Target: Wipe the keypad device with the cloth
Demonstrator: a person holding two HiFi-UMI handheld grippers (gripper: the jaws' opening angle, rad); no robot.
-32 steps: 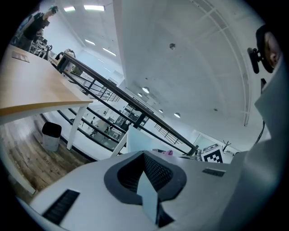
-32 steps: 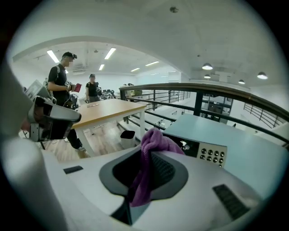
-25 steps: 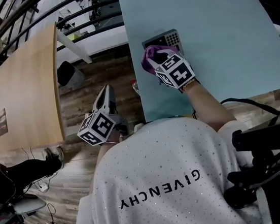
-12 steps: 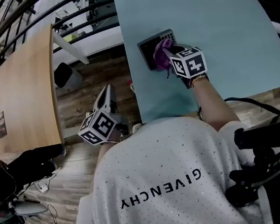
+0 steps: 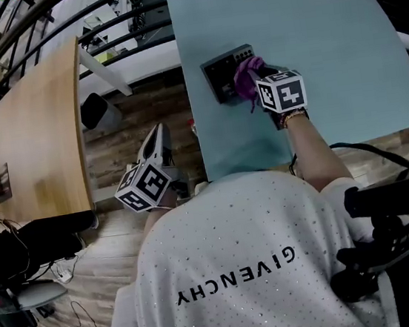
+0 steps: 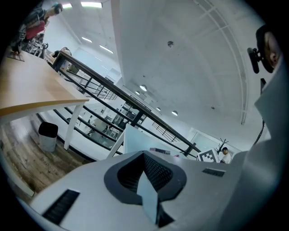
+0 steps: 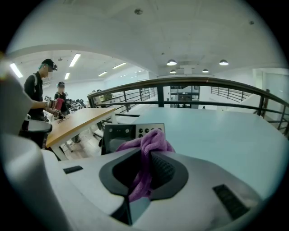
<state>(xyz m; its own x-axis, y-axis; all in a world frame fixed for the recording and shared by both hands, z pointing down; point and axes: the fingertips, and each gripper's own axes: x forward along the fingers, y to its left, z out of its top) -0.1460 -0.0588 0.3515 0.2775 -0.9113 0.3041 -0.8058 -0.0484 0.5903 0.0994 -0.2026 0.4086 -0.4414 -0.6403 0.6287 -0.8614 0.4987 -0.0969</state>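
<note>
Wooden desk (image 5: 35, 129) stands off to the left. Beside it the left gripper (image 5: 156, 137) hangs over the floor, clear of the pale blue surface (image 5: 338, 44). Its own view looks up at the ceiling and shows the jaws pressed together with nothing between them. Near the surface's left edge lies the dark keypad device (image 5: 218, 71). The purple cloth (image 5: 248, 77) rests on its right end, pinched in the jaws of the right gripper (image 5: 258, 85), the arm stretched forward. Only the right gripper view shows the device's round buttons (image 7: 151, 131), just beyond the cloth.
</note>
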